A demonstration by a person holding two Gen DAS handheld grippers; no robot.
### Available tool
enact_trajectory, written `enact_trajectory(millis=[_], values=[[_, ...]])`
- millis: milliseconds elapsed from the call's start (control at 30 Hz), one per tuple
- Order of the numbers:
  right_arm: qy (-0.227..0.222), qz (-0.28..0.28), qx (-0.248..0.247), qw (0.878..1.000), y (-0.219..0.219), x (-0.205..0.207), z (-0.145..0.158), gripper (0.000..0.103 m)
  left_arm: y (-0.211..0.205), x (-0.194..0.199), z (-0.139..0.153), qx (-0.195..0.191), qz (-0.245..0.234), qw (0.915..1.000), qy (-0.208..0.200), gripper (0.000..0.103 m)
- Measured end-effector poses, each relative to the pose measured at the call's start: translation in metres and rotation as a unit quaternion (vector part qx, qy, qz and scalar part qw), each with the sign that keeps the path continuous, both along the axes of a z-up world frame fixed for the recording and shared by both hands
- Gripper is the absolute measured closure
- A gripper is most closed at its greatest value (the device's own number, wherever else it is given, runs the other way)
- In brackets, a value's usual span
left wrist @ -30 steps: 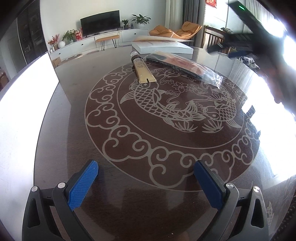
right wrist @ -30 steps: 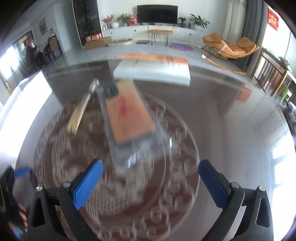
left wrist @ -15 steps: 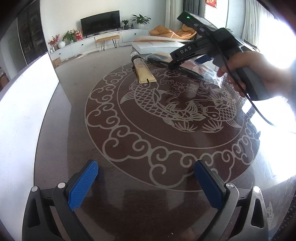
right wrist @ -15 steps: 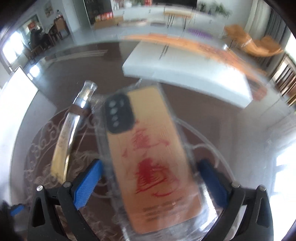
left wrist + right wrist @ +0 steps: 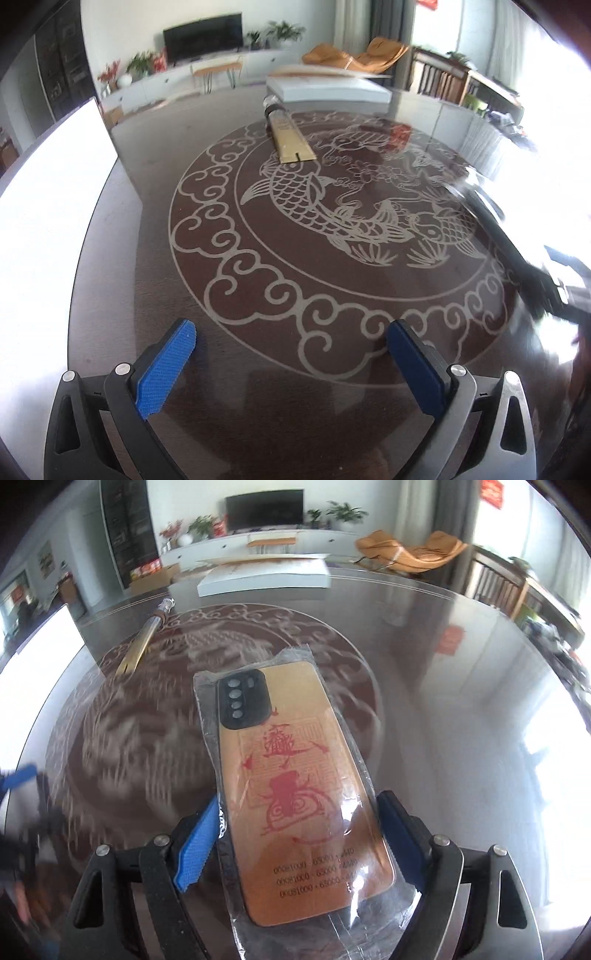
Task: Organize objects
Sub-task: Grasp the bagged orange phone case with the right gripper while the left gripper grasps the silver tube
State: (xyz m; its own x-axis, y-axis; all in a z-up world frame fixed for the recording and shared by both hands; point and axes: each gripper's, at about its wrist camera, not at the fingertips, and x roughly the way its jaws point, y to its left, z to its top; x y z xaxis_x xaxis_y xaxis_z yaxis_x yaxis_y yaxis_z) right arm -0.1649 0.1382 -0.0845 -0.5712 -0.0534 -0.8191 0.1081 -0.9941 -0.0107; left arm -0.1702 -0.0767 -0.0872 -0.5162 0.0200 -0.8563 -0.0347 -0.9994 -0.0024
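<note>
Phone case [image 5: 295, 775], orange with red characters and a black camera block, sits sealed inside a clear plastic bag [image 5: 321, 926] at the centre bottom of the right wrist view. It is between the blue pads of the right gripper [image 5: 295, 834], whose jaws are closing; the left pad touches the bag's edge, the right pad looks to meet the bag too, and the case appears lifted off the blurred surface beneath. In the left wrist view the bag shows only as a blurred dark streak at the right edge.

A gold tube with a clear cap [image 5: 290, 136] lies on the counter in the upper middle of the left wrist view, well apart from the case. Behind it a flat white box [image 5: 332, 92] rests near the far edge.

The left gripper [image 5: 291, 369] hangs spread wide over the counter with nothing between its pads.

The counter [image 5: 221, 206] is dark and glossy, round, with a pale fish and cloud-scroll design. Beyond it is a living room: a television [image 5: 203, 35] on a long white cabinet, potted plants, and an orange lounge chair [image 5: 410, 552].
</note>
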Motion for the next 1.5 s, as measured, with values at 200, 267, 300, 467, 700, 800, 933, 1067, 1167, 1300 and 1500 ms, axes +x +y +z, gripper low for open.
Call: enact_trajectory(millis=[200, 267, 300, 467, 700, 800, 933, 1067, 1167, 1300, 1500], values=[[0.002, 0.008, -0.004, 1.0, 0.007, 0.027, 0.005, 0.016, -0.008, -0.096, 0.018, 0.07, 0.01, 0.9975, -0.001, 0.0], [0.001, 0.009, -0.003, 1.0, 0.005, 0.027, 0.006, 0.015, -0.008, -0.14, 0.018, 0.037, 0.014, 0.9992, -0.005, 0.0], [0.001, 0.009, -0.004, 1.0, 0.003, 0.025, 0.006, 0.015, -0.009, -0.16, 0.017, 0.03, 0.017, 0.9994, -0.006, 0.0], [0.002, 0.009, -0.003, 1.0, 0.005, 0.023, 0.012, 0.015, -0.005, -0.23, 0.003, -0.003, 0.018, 0.9993, -0.032, 0.012], [0.002, 0.008, -0.002, 1.0, 0.004, 0.02, 0.013, 0.015, 0.016, -0.191, 0.016, 0.007, -0.01, 0.9997, 0.021, 0.078], [0.002, 0.006, -0.003, 1.0, 0.005, 0.019, 0.013, 0.018, 0.035, -0.125, 0.019, 0.017, -0.027, 0.9991, 0.028, 0.078], [0.001, -0.027, 0.001, 1.0, 0.015, 0.026, 0.014, 0.02, 0.061, -0.029, 0.02, 0.026, -0.046, 0.9977, 0.041, 0.078], [0.004, -0.073, 0.004, 0.997, 0.031, 0.04, 0.014, 0.02, 0.083, 0.029, 0.019, 0.041, -0.062, 0.9961, 0.047, 0.065], [0.005, -0.092, 0.002, 0.996, 0.042, 0.048, 0.014, 0.02, 0.102, 0.042, 0.016, 0.029, -0.101, 0.9935, 0.045, 0.019], [0.005, -0.094, -0.004, 0.996, 0.046, 0.051, 0.014, 0.016, 0.107, 0.039, 0.013, 0.0, -0.096, 0.9949, 0.031, 0.0], [-0.002, -0.082, -0.003, 0.997, 0.044, 0.051, 0.013, 0.007, 0.101, 0.05, 0.009, -0.001, -0.037, 0.9989, 0.027, 0.0]])
